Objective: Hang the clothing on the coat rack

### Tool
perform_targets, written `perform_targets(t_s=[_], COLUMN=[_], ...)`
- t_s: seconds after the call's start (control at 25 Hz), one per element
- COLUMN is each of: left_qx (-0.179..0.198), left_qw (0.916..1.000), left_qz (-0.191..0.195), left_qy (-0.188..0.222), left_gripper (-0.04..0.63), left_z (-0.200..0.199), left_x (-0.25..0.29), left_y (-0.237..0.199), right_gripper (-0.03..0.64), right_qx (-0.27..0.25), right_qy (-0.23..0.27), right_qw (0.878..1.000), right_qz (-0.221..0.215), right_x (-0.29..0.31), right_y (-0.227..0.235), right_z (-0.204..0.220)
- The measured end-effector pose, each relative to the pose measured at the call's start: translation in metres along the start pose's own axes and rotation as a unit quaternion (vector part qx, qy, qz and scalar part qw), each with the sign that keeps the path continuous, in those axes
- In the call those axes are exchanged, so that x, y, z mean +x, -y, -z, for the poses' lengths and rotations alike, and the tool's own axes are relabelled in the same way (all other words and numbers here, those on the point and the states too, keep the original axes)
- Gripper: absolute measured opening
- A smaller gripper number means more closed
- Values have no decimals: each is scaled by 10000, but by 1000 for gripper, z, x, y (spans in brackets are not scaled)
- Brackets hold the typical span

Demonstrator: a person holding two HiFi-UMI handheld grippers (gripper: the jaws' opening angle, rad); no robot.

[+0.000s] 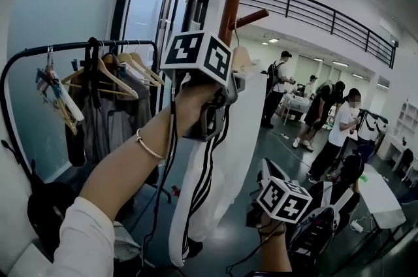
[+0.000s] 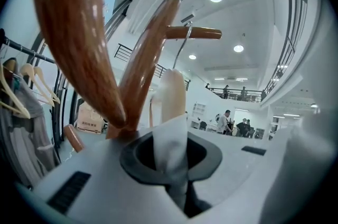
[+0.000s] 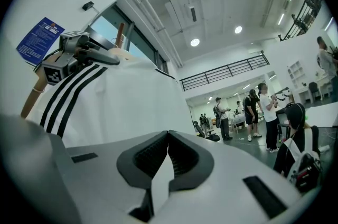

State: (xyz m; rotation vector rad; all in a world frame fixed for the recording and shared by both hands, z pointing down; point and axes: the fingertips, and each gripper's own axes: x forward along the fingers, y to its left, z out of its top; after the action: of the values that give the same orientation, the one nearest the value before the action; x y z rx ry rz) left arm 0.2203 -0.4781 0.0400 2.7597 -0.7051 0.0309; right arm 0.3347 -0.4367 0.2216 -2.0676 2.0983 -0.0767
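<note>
Just ahead of and above your left gripper (image 2: 170,138), clamped on the hanger (image 2: 173,92) bearing the clothing (image 1: 196,204), the hook (image 2: 181,51) meets the coat rack peg (image 2: 200,33); your right gripper (image 3: 168,136), closed and empty, sits lower.

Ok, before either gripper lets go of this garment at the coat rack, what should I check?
1. Hold: left gripper shut on hanger: ok.
2. Seating: hook fully over coat rack peg: cannot tell.
3. Second hold: right gripper shut on white garment: ok.
4. Clearance: white garment apart from clothes rail: ok.
</note>
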Motion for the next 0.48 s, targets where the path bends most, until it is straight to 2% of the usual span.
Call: perform_targets(t_s=[0.12,0.32,0.48], left_qx=[-13,-313,-169], left_qw=[10000,9991,9994], left_qz=[-55,226,267], left_qy=[-53,-172,-126], left_gripper=[41,54,95], left_z=[3,6,7], left_x=[-1,-2,-8], left_y=[1,8,13], right_gripper=[23,23,23], right_qx=[30,83,109], right_qy=[-27,-64,-122], right_qw=[10000,9999,9998], right_qz=[-16,-58,-105], right_x=[-2,-5,-6], right_y=[4,7,4], right_z=[3,6,9])
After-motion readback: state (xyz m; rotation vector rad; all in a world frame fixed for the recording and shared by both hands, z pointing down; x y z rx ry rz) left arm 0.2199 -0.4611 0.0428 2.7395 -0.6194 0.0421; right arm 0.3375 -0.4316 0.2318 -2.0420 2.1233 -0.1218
